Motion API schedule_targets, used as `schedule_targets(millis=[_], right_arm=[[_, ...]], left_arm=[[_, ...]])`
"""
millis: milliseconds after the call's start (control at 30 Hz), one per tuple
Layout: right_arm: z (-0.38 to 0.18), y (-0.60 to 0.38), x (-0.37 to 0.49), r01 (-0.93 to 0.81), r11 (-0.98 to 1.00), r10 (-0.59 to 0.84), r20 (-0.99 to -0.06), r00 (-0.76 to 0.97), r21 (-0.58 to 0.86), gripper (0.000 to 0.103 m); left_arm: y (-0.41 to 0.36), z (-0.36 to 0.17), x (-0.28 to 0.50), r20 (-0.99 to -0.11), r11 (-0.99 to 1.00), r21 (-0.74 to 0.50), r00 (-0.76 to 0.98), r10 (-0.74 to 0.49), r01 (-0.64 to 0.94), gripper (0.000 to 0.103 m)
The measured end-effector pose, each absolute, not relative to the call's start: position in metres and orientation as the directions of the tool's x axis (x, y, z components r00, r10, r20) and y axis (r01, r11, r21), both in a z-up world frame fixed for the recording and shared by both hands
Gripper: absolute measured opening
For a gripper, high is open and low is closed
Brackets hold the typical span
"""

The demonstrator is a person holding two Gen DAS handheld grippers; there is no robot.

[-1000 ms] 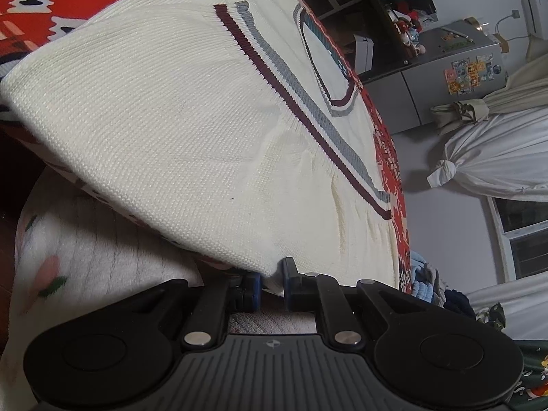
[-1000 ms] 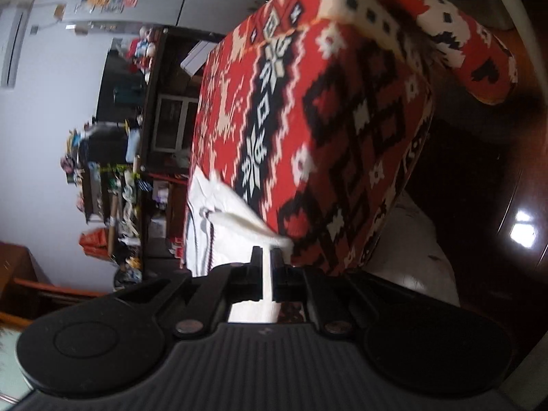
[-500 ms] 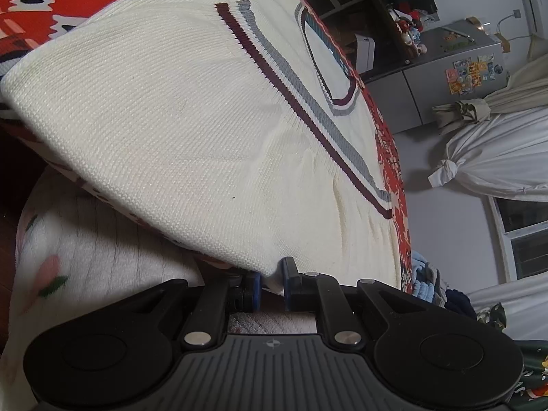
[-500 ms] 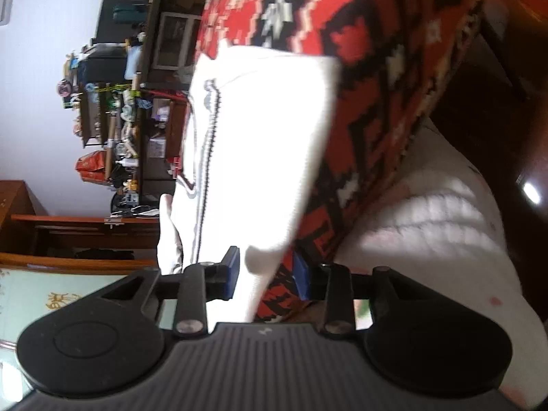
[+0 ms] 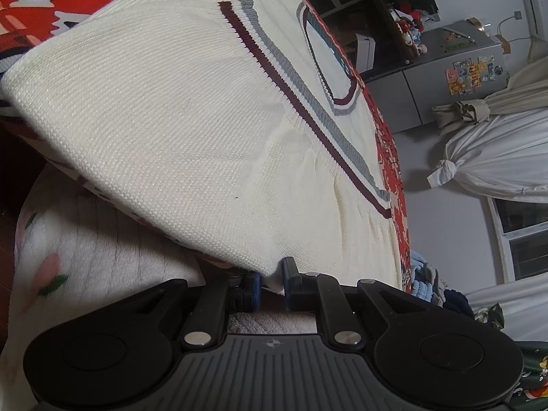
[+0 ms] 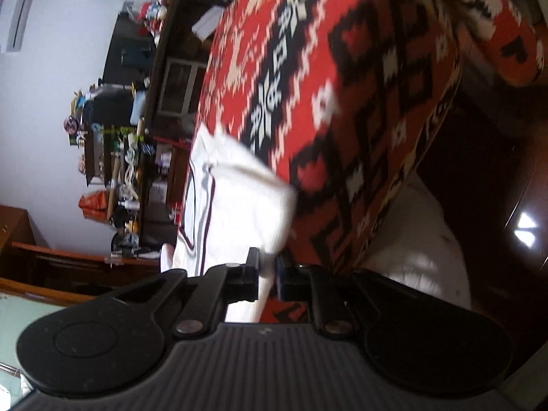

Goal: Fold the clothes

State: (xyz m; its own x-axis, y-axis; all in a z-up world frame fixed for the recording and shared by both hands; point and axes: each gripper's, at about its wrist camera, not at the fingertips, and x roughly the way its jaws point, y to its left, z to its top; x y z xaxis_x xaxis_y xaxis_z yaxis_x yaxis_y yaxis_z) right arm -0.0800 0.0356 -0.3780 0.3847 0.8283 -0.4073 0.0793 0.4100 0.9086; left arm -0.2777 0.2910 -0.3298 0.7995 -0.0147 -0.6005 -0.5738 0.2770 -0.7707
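A cream knit sweater (image 5: 171, 120) with maroon and grey stripes lies spread on a table under a red patterned cloth (image 5: 41, 0). My left gripper (image 5: 272, 274) is shut on the sweater's near corner at the table edge. In the right wrist view the same sweater (image 6: 239, 198) is bunched into a fold at the cloth's (image 6: 342, 102) near end. A tongue of its fabric runs down between the fingers of my right gripper (image 6: 267, 274). Those jaws are closing and the pads press on the fabric.
A white fleecy blanket with a flower print (image 5: 68, 257) lies below the table edge, also seen beside the right gripper (image 6: 411, 239). A grey fridge (image 5: 445, 78), a knotted white curtain (image 5: 496, 157) and cluttered dark shelves (image 6: 113, 137) stand further off.
The right gripper's jaws widened over a thick fold of sweater, then narrowed onto it, and its view swung back toward the table's end. The left gripper and its corner have not moved.
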Motion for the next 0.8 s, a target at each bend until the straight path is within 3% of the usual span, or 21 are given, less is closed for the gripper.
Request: schedule_targets(millis=[167,800], right_arm=[[-0.374,0.013,-0.068,0.090,0.410,0.804,-0.406,0.434,0.908,0.009],[-0.376,-0.014,-0.062,0.101,0.406,0.805,-0.408,0.430,0.908,0.009]], left_arm=[[0.293,-0.326,-0.283,-0.606,0.265,-0.768,0.796,-0.002,-0.584,0.013],[0.335,-0.320,-0.416,-0.569,0.005,-0.801,0.763,0.308,-0.599,0.013]])
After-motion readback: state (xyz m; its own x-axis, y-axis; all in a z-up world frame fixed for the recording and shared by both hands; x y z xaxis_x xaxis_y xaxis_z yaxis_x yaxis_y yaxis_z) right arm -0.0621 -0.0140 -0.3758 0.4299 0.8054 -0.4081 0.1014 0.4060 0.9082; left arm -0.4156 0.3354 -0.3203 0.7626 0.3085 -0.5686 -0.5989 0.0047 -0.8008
